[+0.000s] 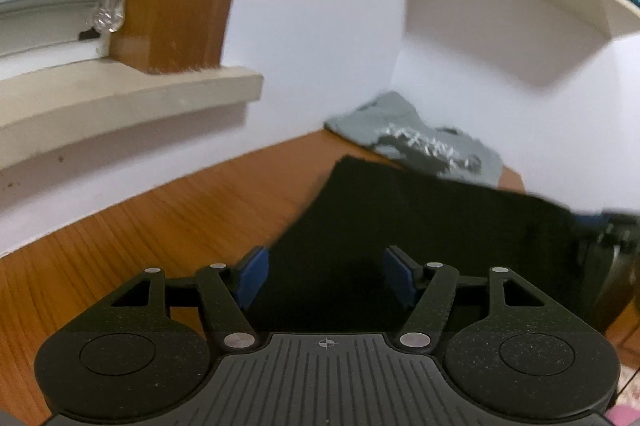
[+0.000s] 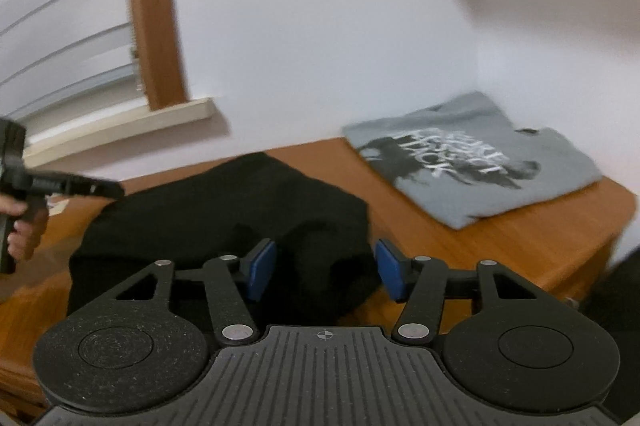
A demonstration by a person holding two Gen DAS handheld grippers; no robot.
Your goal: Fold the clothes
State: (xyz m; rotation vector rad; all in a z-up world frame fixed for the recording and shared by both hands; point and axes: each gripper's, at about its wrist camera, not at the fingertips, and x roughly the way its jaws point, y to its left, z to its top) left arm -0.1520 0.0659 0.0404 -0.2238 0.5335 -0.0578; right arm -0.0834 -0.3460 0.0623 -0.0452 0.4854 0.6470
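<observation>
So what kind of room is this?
Probably a room in someone's home, maybe a bedroom. There's a window with blinds and a wooden frame, a wooden table, and a folded grey T-shirt beside a black garment.

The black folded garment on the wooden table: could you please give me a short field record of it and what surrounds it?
surface: wooden table
main item: black folded garment, lying flat near the front edge
second item: grey printed T-shirt, folded, in the corner by the white wall, behind the black one
left gripper: jaws open, nothing clamped, above the black garment
right gripper: jaws open, nothing clamped, above the garment's near right corner
background: window sill
</observation>
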